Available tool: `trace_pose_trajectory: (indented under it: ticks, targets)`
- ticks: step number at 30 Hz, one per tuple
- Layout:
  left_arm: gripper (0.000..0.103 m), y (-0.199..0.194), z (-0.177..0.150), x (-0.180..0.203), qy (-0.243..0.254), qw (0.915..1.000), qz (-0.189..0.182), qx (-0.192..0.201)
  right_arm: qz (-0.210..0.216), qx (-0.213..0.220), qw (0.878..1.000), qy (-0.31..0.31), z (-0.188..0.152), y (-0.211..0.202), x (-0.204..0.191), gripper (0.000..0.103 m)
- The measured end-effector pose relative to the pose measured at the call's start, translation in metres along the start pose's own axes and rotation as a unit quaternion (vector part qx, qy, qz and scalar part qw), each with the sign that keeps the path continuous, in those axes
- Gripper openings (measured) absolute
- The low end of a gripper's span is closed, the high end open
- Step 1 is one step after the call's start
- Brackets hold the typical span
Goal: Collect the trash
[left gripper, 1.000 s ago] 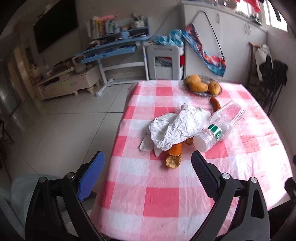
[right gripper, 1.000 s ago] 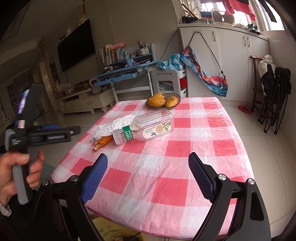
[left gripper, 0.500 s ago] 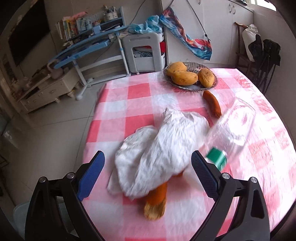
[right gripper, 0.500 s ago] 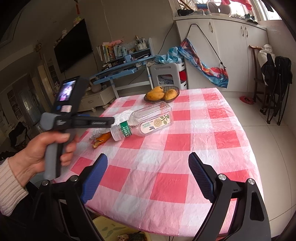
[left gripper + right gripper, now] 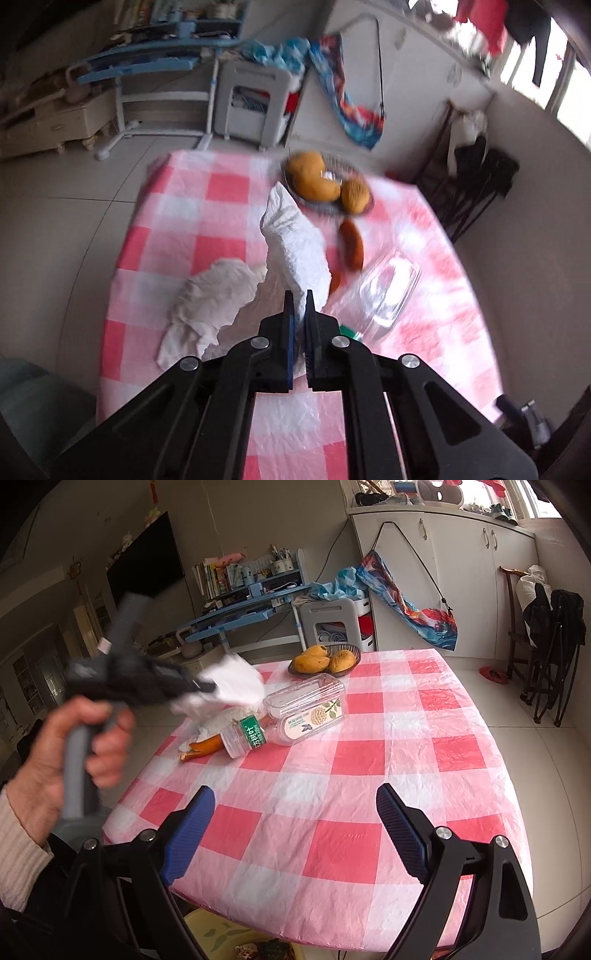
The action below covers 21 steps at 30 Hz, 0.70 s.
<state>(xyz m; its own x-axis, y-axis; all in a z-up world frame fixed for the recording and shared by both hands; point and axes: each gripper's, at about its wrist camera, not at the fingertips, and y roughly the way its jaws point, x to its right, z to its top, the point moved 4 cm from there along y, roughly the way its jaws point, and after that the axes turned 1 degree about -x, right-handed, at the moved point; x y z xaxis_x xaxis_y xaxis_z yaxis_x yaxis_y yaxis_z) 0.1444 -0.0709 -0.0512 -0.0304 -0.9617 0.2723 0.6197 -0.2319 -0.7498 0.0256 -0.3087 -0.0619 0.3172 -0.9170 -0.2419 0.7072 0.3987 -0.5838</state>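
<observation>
1. Left wrist view: your left gripper, spread wide a second ago, now has its jaws pinched on the white crumpled paper, which stands up from between them.
2. Right wrist view: that paper is lifted clear of the checked table, above the plastic bottle; half a second ago it lay draped over the peel.
3. A second white wad, the orange peel and the bottle remain on the table.
4. Your right gripper stays spread and empty over the near edge.
5. First piece secured, I judge; a bin comes next.
</observation>
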Motion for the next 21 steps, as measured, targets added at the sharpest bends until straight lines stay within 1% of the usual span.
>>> trace_pose_trajectory:
  ticks: [2, 4, 6, 8, 9, 12, 15, 18, 21]
  targets:
    - [0.005, -0.017, 0.005, -0.011, -0.026, 0.9993, -0.011, 0.025, -0.002, -0.003, 1.000, -0.004, -0.001, 0.001, -0.002, 0.085]
    - [0.005, -0.028, 0.009, -0.023, -0.049, 0.9978, -0.018, 0.041, -0.003, -0.007, 1.000, -0.005, -0.001, 0.004, -0.003, 0.085]
    - [0.005, -0.033, 0.011, -0.032, -0.069, 0.9962, -0.018, 0.049, 0.000, -0.019, 1.000, 0.003, -0.001, 0.011, -0.003, 0.085]
    - [0.005, -0.034, 0.013, -0.038, -0.084, 0.9950, -0.024, 0.048, 0.005, -0.030, 1.000, 0.007, 0.002, 0.018, -0.006, 0.085]
    - [0.005, -0.034, 0.013, -0.039, -0.086, 0.9948, -0.024, 0.048, 0.007, -0.032, 0.999, 0.007, 0.004, 0.021, -0.008, 0.085]
    - [0.005, -0.037, 0.015, -0.036, -0.073, 0.9957, -0.003, 0.058, 0.013, -0.037, 0.999, 0.006, 0.018, 0.037, -0.018, 0.086]
    - [0.005, -0.043, 0.017, -0.035, -0.067, 0.9956, 0.001, 0.065, 0.021, -0.042, 0.999, 0.025, 0.036, 0.065, -0.026, 0.087]
    - [0.005, -0.050, 0.018, -0.033, -0.061, 0.9956, 0.005, 0.071, 0.012, -0.056, 0.997, 0.060, 0.051, 0.099, -0.030, 0.087]
    - [0.005, -0.055, 0.021, -0.033, -0.058, 0.9955, 0.000, 0.075, -0.014, -0.071, 0.992, 0.099, 0.058, 0.130, -0.031, 0.087]
